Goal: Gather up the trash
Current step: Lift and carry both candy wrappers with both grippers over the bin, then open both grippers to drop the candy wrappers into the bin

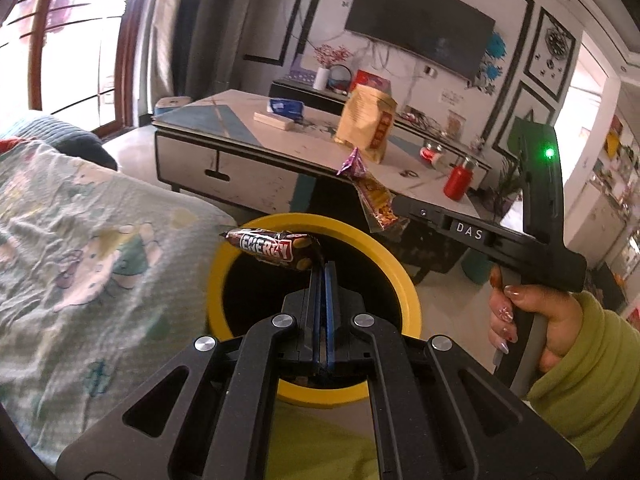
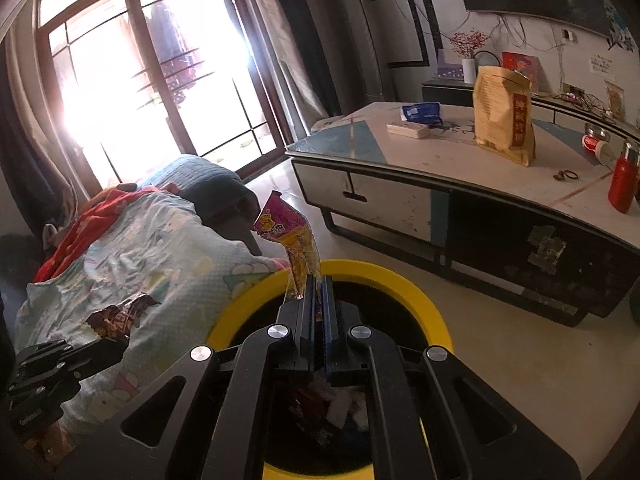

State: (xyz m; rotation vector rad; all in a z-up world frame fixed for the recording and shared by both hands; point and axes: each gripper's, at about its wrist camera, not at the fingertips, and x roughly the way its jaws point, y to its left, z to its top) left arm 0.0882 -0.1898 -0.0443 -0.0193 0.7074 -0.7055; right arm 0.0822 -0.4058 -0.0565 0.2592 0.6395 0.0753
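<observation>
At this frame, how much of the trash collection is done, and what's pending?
Done: the yellow-rimmed bin already holds some wrappers.

In hand: the left tongs pinch a brown Energy bar wrapper over the bin opening; the right tongs pinch a purple-and-yellow snack packet over it too.

Left: neither is released yet. Whether anything on the coffee table counts as trash is unclear.

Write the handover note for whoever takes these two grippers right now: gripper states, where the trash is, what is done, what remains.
Left gripper: shut on the brown Energy wrapper, over the yellow-rimmed bin.
Right gripper: shut on the purple-and-yellow snack packet, also above the bin's mouth.
Done: both pieces picked up; some trash already lies in the bin.
Left: open both grippers to drop them in. The coffee table beyond still carries packets; whether any are trash is unclear.
</observation>
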